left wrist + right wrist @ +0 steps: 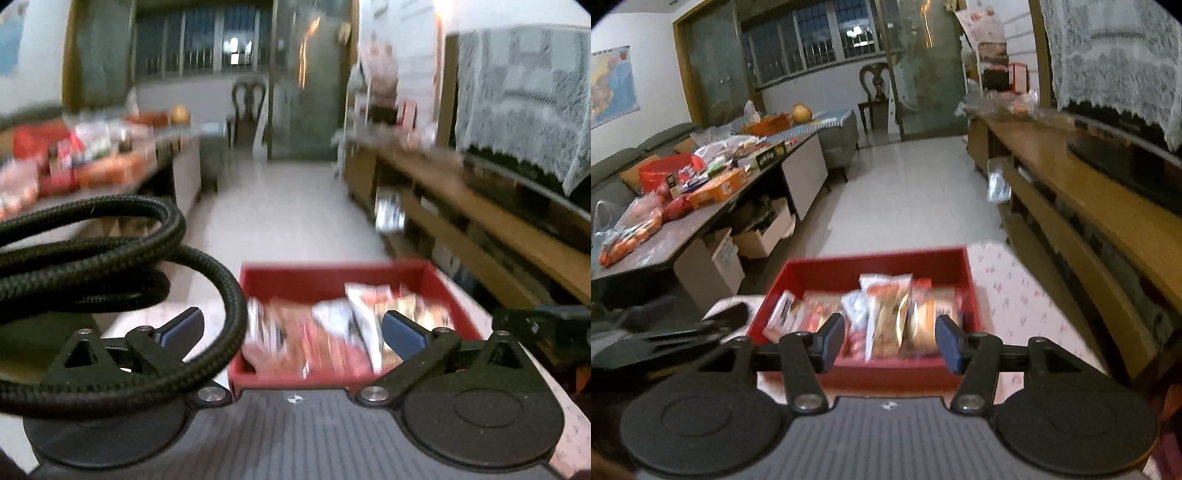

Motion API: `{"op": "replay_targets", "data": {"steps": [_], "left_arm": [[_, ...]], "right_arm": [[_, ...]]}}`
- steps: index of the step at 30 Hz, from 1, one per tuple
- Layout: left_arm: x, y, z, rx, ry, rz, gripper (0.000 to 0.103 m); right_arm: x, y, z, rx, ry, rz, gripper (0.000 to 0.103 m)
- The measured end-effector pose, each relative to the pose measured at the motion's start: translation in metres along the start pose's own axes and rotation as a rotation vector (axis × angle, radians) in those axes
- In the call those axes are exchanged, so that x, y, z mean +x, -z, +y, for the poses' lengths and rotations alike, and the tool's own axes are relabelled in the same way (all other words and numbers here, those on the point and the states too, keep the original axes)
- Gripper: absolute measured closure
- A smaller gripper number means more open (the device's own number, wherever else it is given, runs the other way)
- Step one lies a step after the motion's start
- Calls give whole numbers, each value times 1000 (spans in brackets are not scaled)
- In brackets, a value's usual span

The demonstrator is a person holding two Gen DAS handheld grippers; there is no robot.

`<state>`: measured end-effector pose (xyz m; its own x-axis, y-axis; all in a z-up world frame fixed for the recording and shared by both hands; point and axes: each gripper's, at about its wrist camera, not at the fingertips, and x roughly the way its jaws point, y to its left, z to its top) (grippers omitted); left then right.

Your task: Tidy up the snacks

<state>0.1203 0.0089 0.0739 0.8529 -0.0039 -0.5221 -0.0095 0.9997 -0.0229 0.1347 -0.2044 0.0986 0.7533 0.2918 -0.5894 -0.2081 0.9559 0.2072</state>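
Observation:
A red tray (332, 275) sits on a floral-cloth surface and holds several wrapped snack packets (332, 332). My left gripper (291, 328) is open and empty, just before the tray's near wall, with a black braided cable (110, 258) looped over its left finger. In the right wrist view the same red tray (871, 264) holds snack packets (886, 317) lying in a row. My right gripper (892, 341) is open and empty over the tray's near edge. The left gripper shows at that view's left edge (683, 328).
A long table (683, 236) at the left carries many snack boxes and bags, with cardboard boxes beneath. A wooden cabinet (1089, 192) runs along the right, with a lace-covered screen above. White tiled floor (916, 192) lies between them, with a chair at the far end.

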Motion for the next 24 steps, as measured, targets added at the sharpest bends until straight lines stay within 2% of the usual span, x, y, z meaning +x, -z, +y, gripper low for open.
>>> {"op": "replay_targets", "data": {"steps": [4, 7, 10, 13, 24], "left_arm": [[9, 10, -6, 17, -9, 66, 0], [10, 19, -7, 18, 22, 120, 0], [1, 32, 2, -22, 73, 166, 0], [1, 43, 7, -44, 80, 202, 0], [-8, 56, -1, 25, 47, 228, 0]], "right_arm": [[9, 19, 5, -18, 21, 67, 27], [16, 30, 5, -19, 33, 113, 27], [15, 39, 3, -11, 38, 134, 27], [10, 46, 2, -8, 43, 144, 27], [9, 61, 5, -6, 48, 176, 27]]}}
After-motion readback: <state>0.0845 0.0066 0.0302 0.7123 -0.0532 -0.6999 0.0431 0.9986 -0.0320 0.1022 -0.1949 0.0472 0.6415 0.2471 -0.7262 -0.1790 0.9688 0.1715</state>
